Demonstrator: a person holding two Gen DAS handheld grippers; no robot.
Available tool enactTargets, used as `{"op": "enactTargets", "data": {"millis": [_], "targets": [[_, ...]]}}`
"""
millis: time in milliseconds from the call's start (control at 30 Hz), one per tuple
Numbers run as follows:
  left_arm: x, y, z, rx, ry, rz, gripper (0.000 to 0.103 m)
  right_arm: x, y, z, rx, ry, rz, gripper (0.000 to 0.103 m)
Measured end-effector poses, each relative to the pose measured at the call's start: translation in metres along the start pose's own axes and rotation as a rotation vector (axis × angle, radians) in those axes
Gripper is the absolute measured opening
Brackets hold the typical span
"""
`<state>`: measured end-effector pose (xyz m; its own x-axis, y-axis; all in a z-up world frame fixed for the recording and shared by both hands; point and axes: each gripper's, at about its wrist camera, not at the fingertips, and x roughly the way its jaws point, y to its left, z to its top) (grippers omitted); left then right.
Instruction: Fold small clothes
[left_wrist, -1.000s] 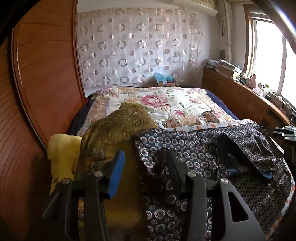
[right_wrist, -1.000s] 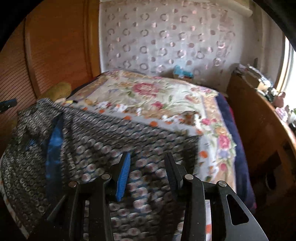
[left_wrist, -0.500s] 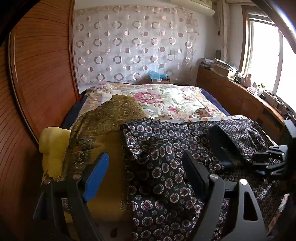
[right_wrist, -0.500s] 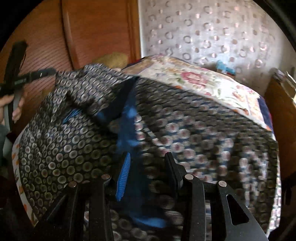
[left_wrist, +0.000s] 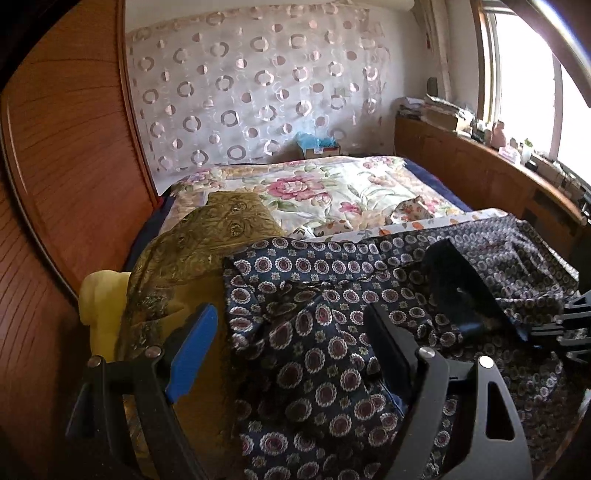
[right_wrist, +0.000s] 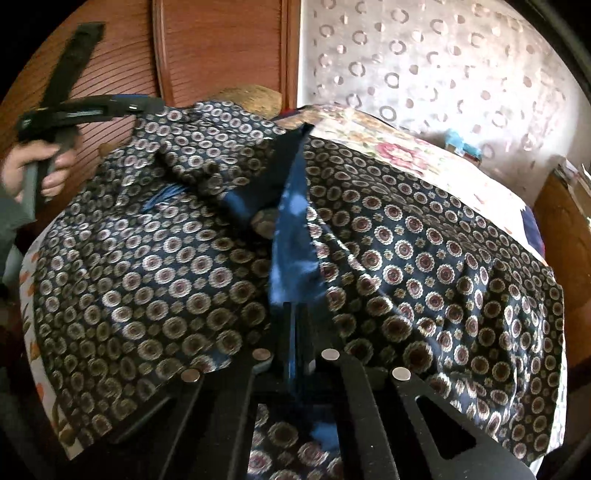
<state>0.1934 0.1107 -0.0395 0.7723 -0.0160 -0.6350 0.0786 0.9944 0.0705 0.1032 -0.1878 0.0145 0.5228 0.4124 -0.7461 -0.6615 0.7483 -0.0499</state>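
Patterned navy garment (right_wrist: 424, 266) lies rumpled over near end of bed (left_wrist: 332, 184). Right gripper (right_wrist: 295, 314) fully closed, blue edge strip (right_wrist: 291, 236) pinched between pads. Left gripper (left_wrist: 288, 343) wide open above garment corner, holds nothing.

Risk: thin slippery strip slides out if pull is fast; grip on one layer only makes fold crooked; left jaws can catch olive-gold cloth (left_wrist: 207, 243) just beside.

Around: yellow item (left_wrist: 99, 306) beside olive cloth, wooden wardrobe (left_wrist: 66, 166), window ledge clutter (left_wrist: 509, 144). Nothing blocks fold.

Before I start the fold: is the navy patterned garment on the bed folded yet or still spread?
Still spread, rumpled. The navy patterned garment sprawls across the bed, and the right gripper is shut on its blue lining edge.
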Motion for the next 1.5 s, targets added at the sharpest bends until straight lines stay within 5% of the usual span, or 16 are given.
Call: {"op": "enactTargets", "data": {"millis": [133, 300, 400, 467, 567, 767, 800, 867, 933, 1500], "targets": [[0.007, -0.006, 0.000, 0.042, 0.010, 0.020, 0.080, -0.010, 0.004, -0.011, 0.005, -0.018, 0.016, 0.000], [0.010, -0.009, -0.009, 0.088, 0.055, 0.038, 0.006, -0.005, 0.005, -0.014, 0.047, -0.040, 0.030, 0.000], [-0.010, -0.005, -0.019, 0.075, 0.019, 0.021, 0.004, -0.009, 0.001, -0.013, 0.068, -0.049, -0.007, 0.013], [-0.026, 0.001, -0.026, 0.047, -0.011, 0.010, 0.004, -0.011, 0.001, -0.011, 0.074, -0.058, -0.008, 0.045], [-0.044, 0.012, -0.039, -0.003, -0.040, -0.002, 0.004, -0.012, 0.005, -0.011, 0.068, -0.069, 0.017, 0.055], [-0.054, 0.024, -0.059, -0.056, -0.065, 0.022, 0.004, 0.005, 0.017, -0.012, 0.023, -0.010, -0.024, 0.053], [-0.054, 0.025, -0.061, -0.063, -0.066, 0.021, 0.004, 0.006, 0.016, -0.012, 0.017, 0.001, -0.040, 0.046], [-0.054, 0.027, -0.063, -0.072, -0.072, 0.022, 0.004, 0.011, 0.015, -0.013, 0.010, 0.021, -0.068, 0.012], [-0.057, 0.028, -0.066, -0.082, -0.082, 0.020, 0.004, 0.010, 0.014, -0.015, 0.015, 0.012, -0.057, 0.002], [-0.097, 0.037, -0.104, -0.184, -0.135, 0.025, 0.004, -0.069, 0.037, -0.087, 0.028, -0.068, 0.022, 0.000]]}}
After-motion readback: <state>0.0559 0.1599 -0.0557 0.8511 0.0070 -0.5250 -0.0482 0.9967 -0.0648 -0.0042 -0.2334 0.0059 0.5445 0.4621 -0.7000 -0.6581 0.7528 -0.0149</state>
